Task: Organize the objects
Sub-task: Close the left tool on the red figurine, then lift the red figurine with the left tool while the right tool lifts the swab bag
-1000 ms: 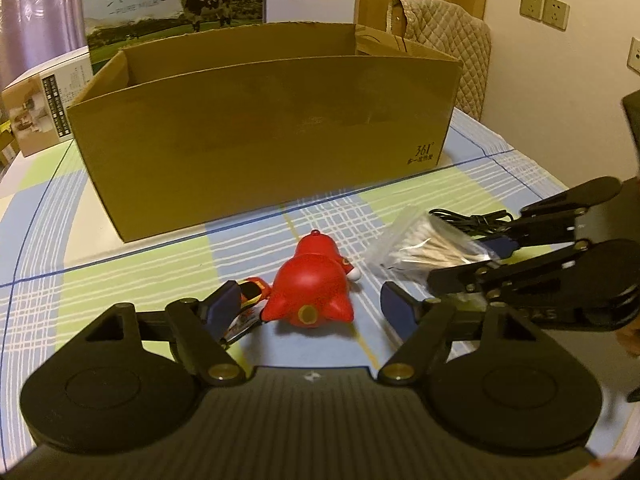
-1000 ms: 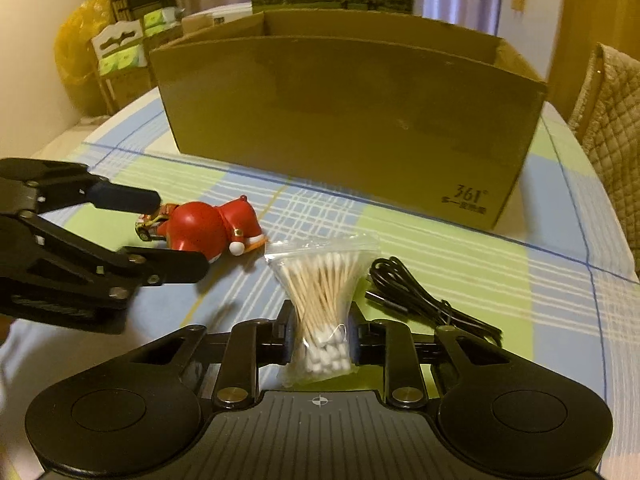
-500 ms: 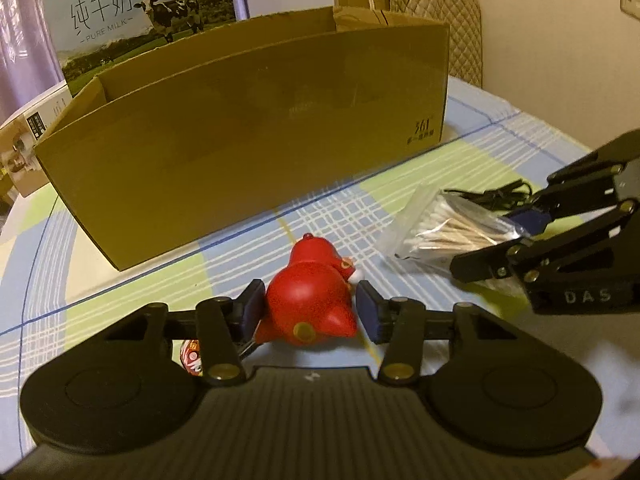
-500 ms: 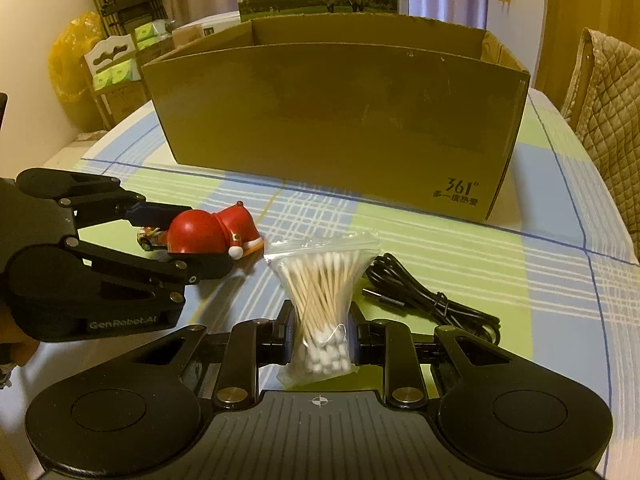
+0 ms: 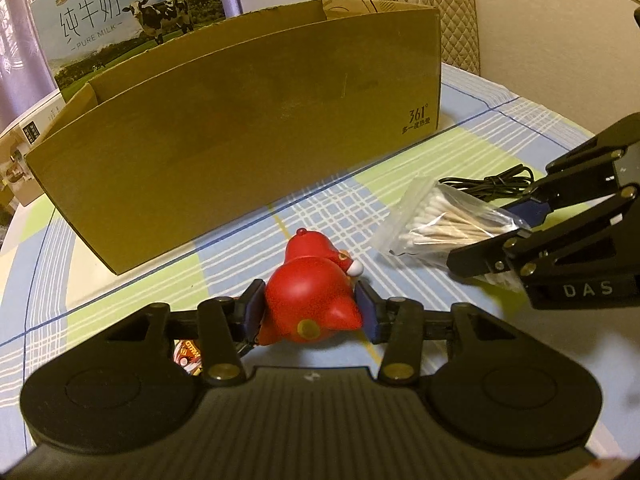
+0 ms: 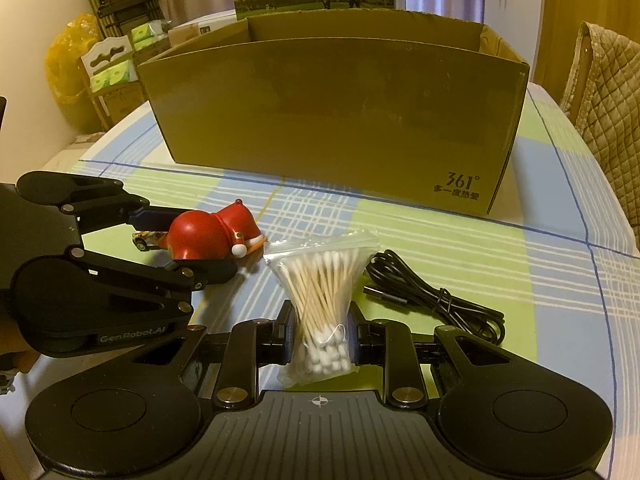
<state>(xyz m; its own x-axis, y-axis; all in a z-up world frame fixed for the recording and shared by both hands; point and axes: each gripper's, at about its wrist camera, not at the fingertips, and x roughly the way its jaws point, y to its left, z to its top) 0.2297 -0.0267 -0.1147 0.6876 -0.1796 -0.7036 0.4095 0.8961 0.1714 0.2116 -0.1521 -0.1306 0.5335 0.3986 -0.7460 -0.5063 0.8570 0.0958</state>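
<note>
The open brown cardboard box (image 6: pixel 332 116) stands at twelve o'clock. Left gripper (image 5: pixel 310 308) is clamped on the red rounded toy figure (image 5: pixel 312 300); right gripper (image 6: pixel 320 330) pinches the clear bag of cotton swabs (image 6: pixel 322 296). Both seem barely raised: lift well above the rim before releasing.

A red round-bodied toy figure (image 5: pixel 310 300) lies on its side on the checked tablecloth, pinched between the blue pads of the left gripper (image 5: pixel 310 308). A small toy car (image 6: pixel 146 238) sits just behind it, touching or nearly so. To its right, a clear zip bag of cotton swabs (image 6: pixel 322 312) is squeezed at its middle by the right gripper (image 6: pixel 320 330), wooden sticks fanning toward the zip end. A coiled black cable (image 6: pixel 432 298) lies just beside the bag. Behind them all stands an open brown cardboard box (image 6: pixel 340 116), upright.
</note>
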